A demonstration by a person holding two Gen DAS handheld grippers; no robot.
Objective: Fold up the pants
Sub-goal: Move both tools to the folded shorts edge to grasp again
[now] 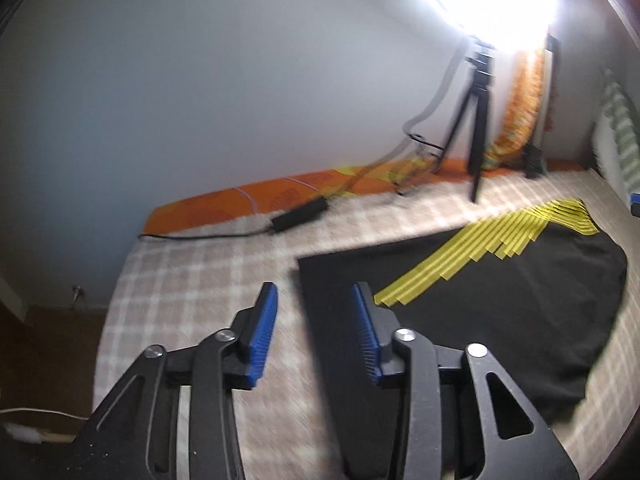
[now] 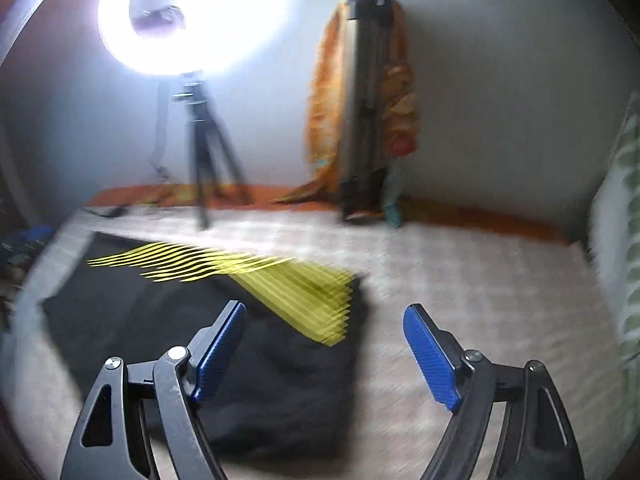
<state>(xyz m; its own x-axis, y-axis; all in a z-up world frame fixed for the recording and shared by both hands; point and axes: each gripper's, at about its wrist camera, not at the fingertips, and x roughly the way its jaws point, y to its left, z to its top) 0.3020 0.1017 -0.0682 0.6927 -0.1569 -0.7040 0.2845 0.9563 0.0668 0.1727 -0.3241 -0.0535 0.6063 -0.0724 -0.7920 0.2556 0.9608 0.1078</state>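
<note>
Checked bedspread [image 1: 208,264], black pants [image 1: 500,304], charger brick [image 1: 300,213] in left view only

Your left gripper [image 1: 314,300]: black slotted linkage arms, silver round screws, blue ribbed pads
Your right gripper [image 2: 325,320]: same black arms, silver screws, blue textured pads

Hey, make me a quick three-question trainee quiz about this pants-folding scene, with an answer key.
1. True or false: the left tool is shut on the black pants.
2. What colour are the stripes on the pants?
3. What does the ring light stand on: A) a shelf, B) a black tripod, C) a chair?

Key:
1. False; both the left tool and the right tool are open and hold nothing.
2. Yellow.
3. B, on the checked bed cover.
</note>
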